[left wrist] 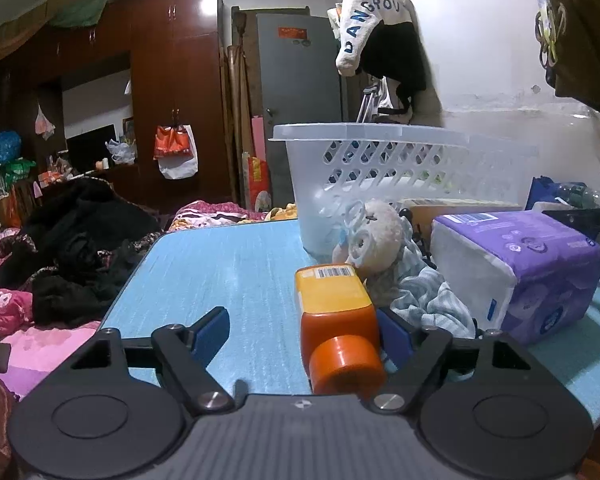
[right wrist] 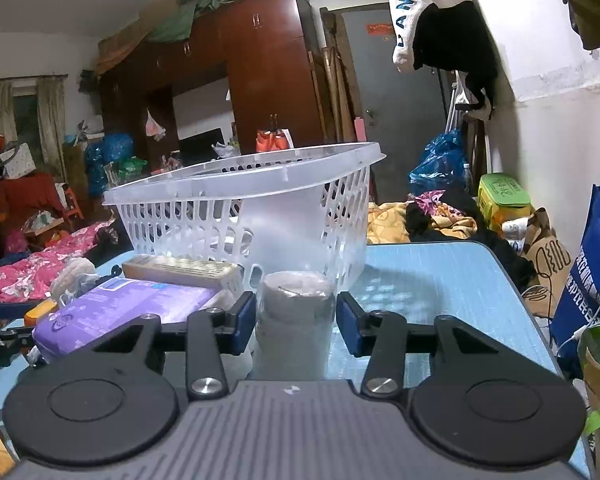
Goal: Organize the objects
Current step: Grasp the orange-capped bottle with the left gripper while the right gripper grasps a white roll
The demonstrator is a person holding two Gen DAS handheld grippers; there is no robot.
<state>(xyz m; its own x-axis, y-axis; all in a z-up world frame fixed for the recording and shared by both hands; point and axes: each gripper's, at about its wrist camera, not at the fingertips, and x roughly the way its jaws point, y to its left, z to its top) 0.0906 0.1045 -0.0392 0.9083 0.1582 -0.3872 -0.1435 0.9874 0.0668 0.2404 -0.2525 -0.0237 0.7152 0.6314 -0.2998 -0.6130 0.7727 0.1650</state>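
Orange bottle [left wrist: 334, 312]: rigid, slick, likely light, best gripped mid-body; left gripper [left wrist: 300, 334] spread wide, right gripper [right wrist: 296, 322] parted, unclenched around soft paper roll [right wrist: 294, 320].

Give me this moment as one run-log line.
left gripper: open, orange bottle between fingers | right gripper: open around paper roll | basket: on table

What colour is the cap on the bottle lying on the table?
Orange cap, clearest in the left wrist view.
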